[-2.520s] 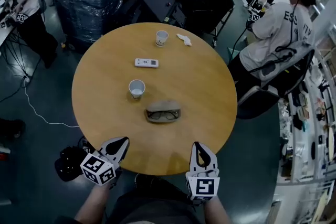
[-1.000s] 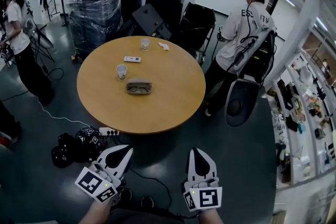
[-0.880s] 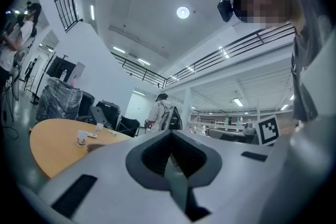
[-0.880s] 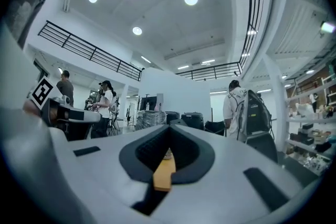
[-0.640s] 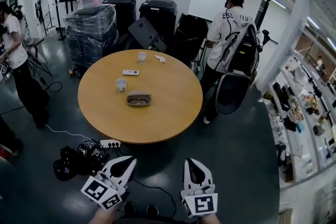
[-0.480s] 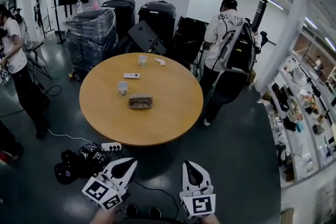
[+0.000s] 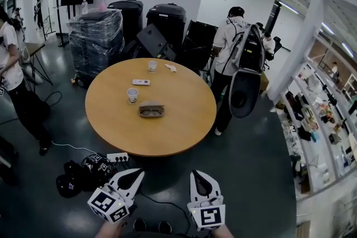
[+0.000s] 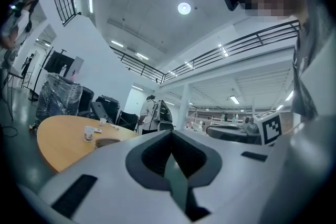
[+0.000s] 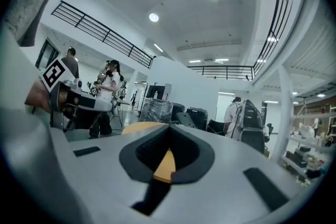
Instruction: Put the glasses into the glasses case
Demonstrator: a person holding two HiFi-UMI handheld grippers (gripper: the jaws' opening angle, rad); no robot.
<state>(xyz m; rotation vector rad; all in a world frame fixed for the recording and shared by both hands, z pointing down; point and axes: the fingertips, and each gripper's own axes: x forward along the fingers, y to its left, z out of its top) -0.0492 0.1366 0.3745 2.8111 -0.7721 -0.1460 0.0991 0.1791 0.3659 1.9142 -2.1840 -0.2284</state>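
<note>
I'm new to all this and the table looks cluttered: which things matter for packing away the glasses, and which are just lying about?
For the job:
glasses case
glasses, lying in or on it
left tongs and right tongs, both shut, empty

Just lying about on the table:
near paper cup
remote
far paper cup
crumpled tissue

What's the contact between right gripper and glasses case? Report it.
Apart. Head view: right gripper hangs over floor, short of the table bearing the glasses case.
</note>
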